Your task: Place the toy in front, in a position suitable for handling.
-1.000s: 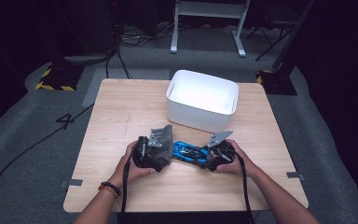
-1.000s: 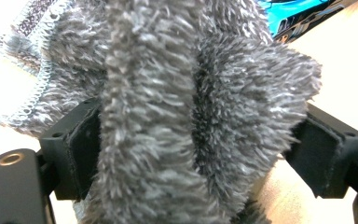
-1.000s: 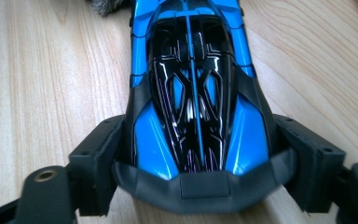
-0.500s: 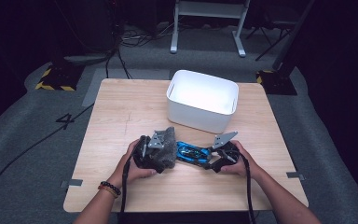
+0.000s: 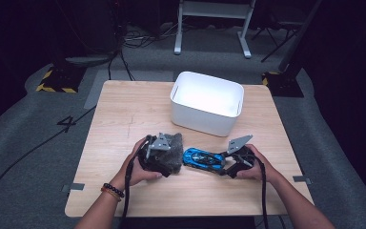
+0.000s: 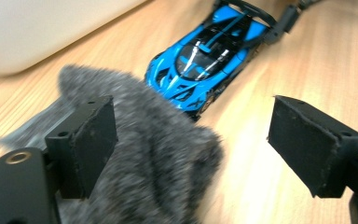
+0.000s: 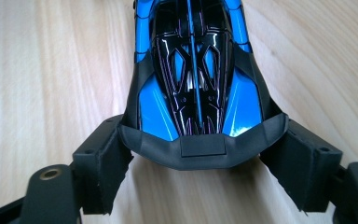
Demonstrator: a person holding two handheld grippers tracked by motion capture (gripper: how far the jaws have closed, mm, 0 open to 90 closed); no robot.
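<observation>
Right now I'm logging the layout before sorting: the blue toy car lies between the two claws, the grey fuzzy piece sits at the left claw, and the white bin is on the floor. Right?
Not quite. The white bin stands on the wooden table, behind the blue toy car, as the high view shows. The rest holds: the car lies between the claws, and the grey fuzzy piece sits at the left claw.

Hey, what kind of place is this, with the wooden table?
Probably a lab or recording studio: a light wooden table stands on grey carpet, black cables run across the floor, and yellow-black hazard tape marks a stand's base.
</observation>
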